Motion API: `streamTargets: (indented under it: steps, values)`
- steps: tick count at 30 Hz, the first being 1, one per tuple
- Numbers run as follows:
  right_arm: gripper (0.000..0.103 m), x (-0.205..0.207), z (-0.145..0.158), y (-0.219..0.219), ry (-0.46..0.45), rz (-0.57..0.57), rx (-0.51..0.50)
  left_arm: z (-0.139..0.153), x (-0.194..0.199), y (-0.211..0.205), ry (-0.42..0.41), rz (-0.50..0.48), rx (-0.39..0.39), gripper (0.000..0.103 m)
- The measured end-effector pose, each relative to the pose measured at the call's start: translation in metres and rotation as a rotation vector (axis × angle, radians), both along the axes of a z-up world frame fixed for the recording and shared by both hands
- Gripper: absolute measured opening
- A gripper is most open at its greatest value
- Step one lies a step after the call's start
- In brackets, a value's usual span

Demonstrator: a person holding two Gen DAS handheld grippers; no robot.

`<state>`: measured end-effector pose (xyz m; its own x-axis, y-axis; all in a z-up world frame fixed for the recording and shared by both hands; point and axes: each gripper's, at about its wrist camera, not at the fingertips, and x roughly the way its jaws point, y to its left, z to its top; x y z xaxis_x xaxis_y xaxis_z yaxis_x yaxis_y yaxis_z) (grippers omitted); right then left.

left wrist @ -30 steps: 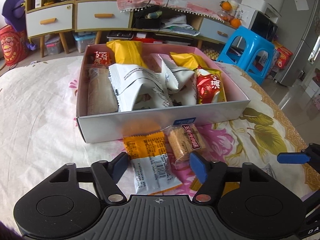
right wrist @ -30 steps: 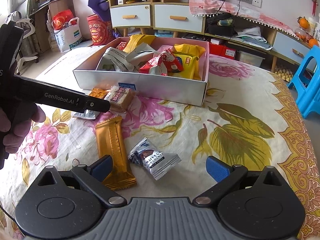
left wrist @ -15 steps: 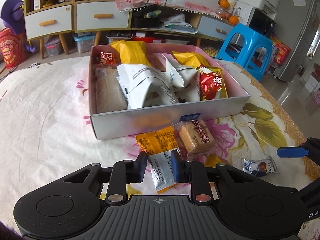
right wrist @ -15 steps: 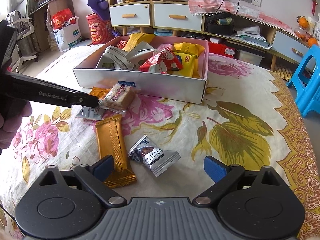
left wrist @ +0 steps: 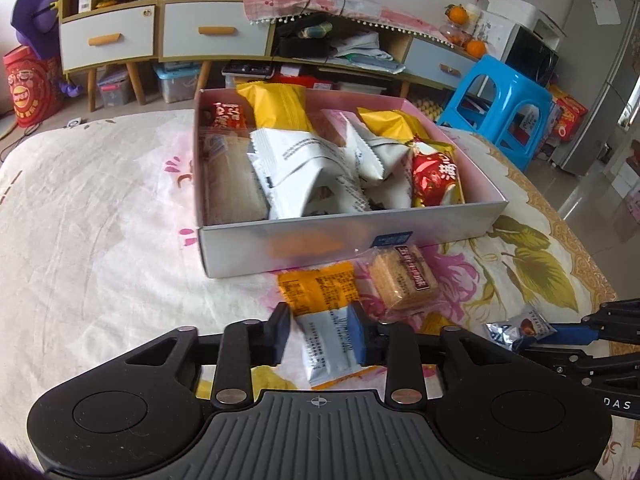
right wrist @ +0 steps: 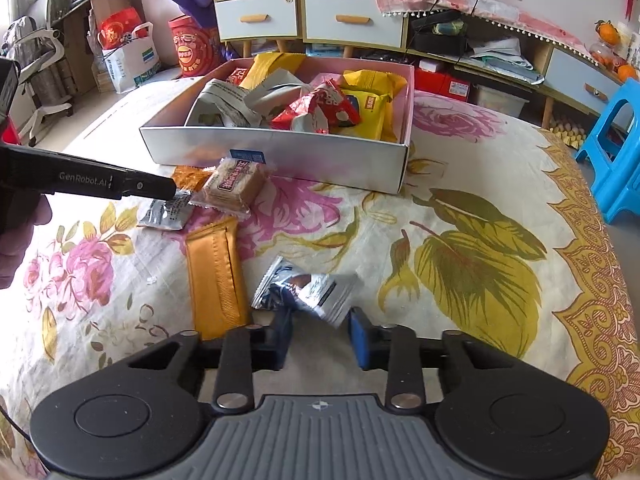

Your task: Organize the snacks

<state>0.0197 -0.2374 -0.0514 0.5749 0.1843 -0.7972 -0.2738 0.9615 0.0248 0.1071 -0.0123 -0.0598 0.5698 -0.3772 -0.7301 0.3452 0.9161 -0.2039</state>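
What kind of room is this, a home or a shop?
Most likely a home living room: a sideboard with drawers, a blue plastic stool and a fridge stand around a table with a floral tablecloth.

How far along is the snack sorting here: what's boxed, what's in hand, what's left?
Boxed: many packets already fill the box. In hand: the left tongs sit around the orange-and-white packet; the right tongs have just been closing on the silver chocolate packet. Left on the cloth: the wafer block and gold bar.
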Motion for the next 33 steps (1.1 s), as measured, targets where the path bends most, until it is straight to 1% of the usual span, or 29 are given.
streamTargets:
  steps: [1,3,6,9,10,11,12,13,17,19,22,24,26,27,29,31,33]
  values:
    - [0.017,0.0,0.0,0.0,0.0,-0.001,0.001,-0.001,0.0,-0.003,-0.002,-0.007,0.007,0.039]
    - [0.017,0.001,0.001,-0.001,-0.002,-0.005,0.003,-0.003,0.0,-0.011,-0.003,-0.024,0.034,0.047]
    - [0.018,0.001,0.001,0.0,-0.008,0.003,-0.001,-0.006,-0.003,-0.022,-0.028,-0.036,0.086,0.051]
    - [0.021,0.001,0.0,0.002,-0.013,0.016,-0.009,-0.007,-0.006,-0.028,-0.048,-0.045,0.123,0.05]
    - [0.026,0.0,-0.001,0.003,-0.014,0.02,-0.013,-0.007,-0.006,-0.029,-0.053,-0.05,0.134,0.05]
    - [0.03,-0.001,-0.002,0.005,-0.018,0.023,-0.016,-0.007,-0.007,-0.029,-0.056,-0.054,0.141,0.048]
    - [0.031,-0.001,-0.002,0.005,-0.022,0.027,-0.02,-0.007,-0.007,-0.028,-0.059,-0.054,0.148,0.043]
    - [0.033,-0.001,-0.002,0.006,-0.026,0.03,-0.022,-0.007,-0.007,-0.027,-0.06,-0.051,0.152,0.042]
    - [0.033,0.001,-0.003,0.006,-0.03,0.027,-0.016,-0.006,-0.008,-0.019,-0.06,-0.053,0.15,0.038]
    - [0.033,0.001,-0.003,0.007,-0.034,0.029,-0.016,-0.006,-0.009,-0.015,-0.068,-0.057,0.167,0.038]
    - [0.033,0.001,-0.003,0.008,-0.042,0.039,-0.02,-0.006,-0.01,-0.004,-0.067,-0.042,0.168,0.038]
    - [0.03,0.003,-0.003,0.01,-0.04,0.042,-0.019,-0.005,-0.01,0.004,-0.058,-0.023,0.163,0.037]
    - [0.019,0.004,-0.002,0.012,-0.036,0.047,-0.012,-0.005,-0.01,0.011,-0.049,-0.008,0.157,0.037]
    - [0.017,0.004,-0.002,0.014,-0.036,0.05,-0.014,-0.004,-0.01,0.015,-0.045,-0.003,0.155,0.037]
    - [0.007,0.004,-0.001,0.018,-0.038,0.059,-0.021,-0.004,-0.012,0.023,-0.04,0.005,0.148,0.037]
    - [0.003,0.005,-0.001,0.02,-0.037,0.063,-0.02,-0.004,-0.013,0.029,-0.037,0.009,0.143,0.037]
    - [0.003,0.006,0.0,0.022,-0.037,0.059,-0.019,-0.005,-0.016,0.036,-0.033,0.013,0.135,0.037]
